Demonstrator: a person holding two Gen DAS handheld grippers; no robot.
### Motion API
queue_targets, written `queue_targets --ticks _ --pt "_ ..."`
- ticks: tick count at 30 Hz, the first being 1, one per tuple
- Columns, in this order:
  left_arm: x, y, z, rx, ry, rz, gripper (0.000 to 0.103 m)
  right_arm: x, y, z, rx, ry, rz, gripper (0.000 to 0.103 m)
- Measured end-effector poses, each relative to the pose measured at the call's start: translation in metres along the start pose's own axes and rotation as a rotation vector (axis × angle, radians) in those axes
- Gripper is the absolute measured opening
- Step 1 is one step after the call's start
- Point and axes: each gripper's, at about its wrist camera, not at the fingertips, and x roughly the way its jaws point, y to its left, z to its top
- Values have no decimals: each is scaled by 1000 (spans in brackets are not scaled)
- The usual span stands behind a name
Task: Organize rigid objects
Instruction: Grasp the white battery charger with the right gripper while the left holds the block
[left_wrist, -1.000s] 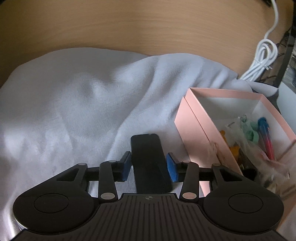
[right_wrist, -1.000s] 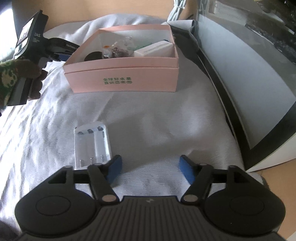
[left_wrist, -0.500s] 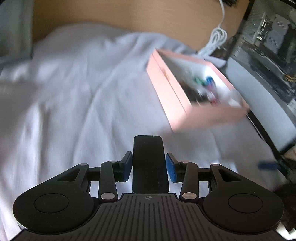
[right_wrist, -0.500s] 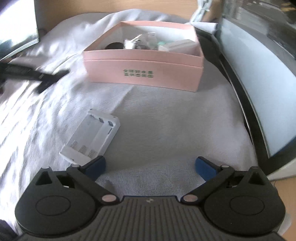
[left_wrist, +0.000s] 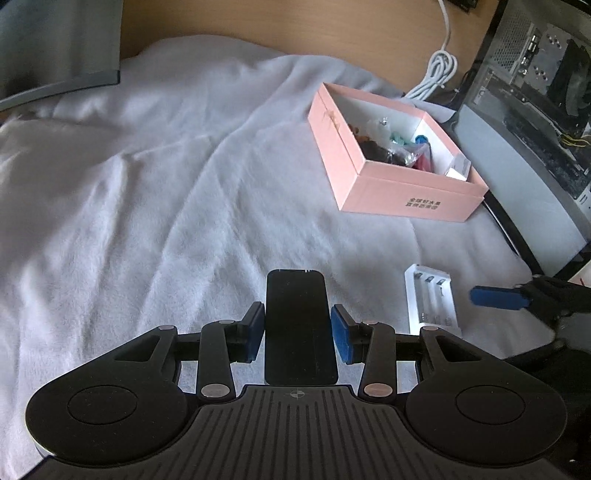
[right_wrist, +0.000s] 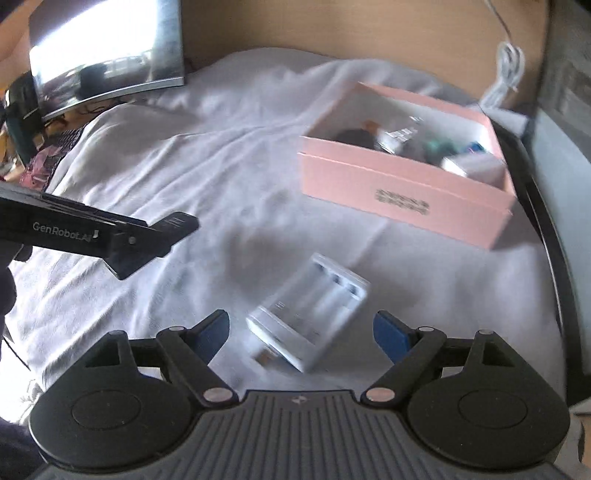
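My left gripper (left_wrist: 297, 328) is shut on a flat black rectangular object (left_wrist: 297, 325) and holds it above the white cloth. A pink open box (left_wrist: 406, 195) with several small items lies ahead to the right; it also shows in the right wrist view (right_wrist: 402, 195). A white battery charger (right_wrist: 310, 314) lies on the cloth between the blue pads of my open right gripper (right_wrist: 301, 332); it also shows in the left wrist view (left_wrist: 432, 299). The left gripper shows at the left of the right wrist view (right_wrist: 122, 240).
A white cloth (left_wrist: 147, 184) covers the wooden table. A monitor (right_wrist: 107, 51) stands at the back left. A computer case (left_wrist: 535, 92) and a coiled white cable (left_wrist: 439, 70) are at the right.
My left gripper with the black object has pulled back from the pink box, toward the left. My right gripper has moved left over the battery charger, which now lies between its fingers.
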Motion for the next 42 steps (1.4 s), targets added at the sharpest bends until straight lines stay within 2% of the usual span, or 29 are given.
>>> queue_targets --ticks 3,6,10,12,14,16,18,20,22,24,26,28,29,30,31,35,38,42 --pt "-1 -4 0 3 -5 -7 43 3 16 -5 -117 15 -71 81" --pt "-2 -8 0 2 -7 -24 43 -2 9 -17 -209 3 -187 79" --pt "-1 -12 -4 -10 -3 -48 43 -6 -19 -29 -223 13 -382 79" --pt "-1 -12 -7 -22 5 -59 43 -9 -39 -31 -146 21 -426 78" --pt "0 -12 -10 -30 17 -63 43 -19 -57 -27 -8 3 -354 78" --pt "1 -12 -12 -35 27 -62 43 -30 -68 -22 132 -31 -227 78" --pt "1 -11 -12 -41 33 -61 43 -30 -63 -16 182 -51 -128 78" --pt "1 -11 -13 -42 34 -59 43 -20 -53 -9 165 -52 -86 78" --pt "-1 -13 -13 -40 31 -57 43 -8 -44 -3 140 -61 -82 78" --pt "-3 -15 -14 -37 33 -63 43 6 -41 4 127 -42 -64 69" --pt "-5 -17 -17 -28 40 -70 43 17 -39 7 127 -3 -12 68" --pt "-5 -20 -20 -16 48 -75 43 23 -37 6 117 18 0 67" --pt "-4 -21 -21 -10 54 -76 43 25 -35 4 106 18 -6 64" --pt "-4 -23 -23 -9 58 -77 43 26 -33 2 94 19 -14 56" --pt "-4 -23 -24 -8 64 -82 43 24 -30 0 73 13 -25 52" --pt "-6 -25 -28 3 76 -92 43 9 -22 -7 -15 5 32 47" --pt "-7 -24 -27 -1 73 -101 43 -6 -14 -10 -83 -8 13 47" --pt "-8 -33 -28 52 97 -142 43 -32 -19 -8 -88 -7 -12 47"
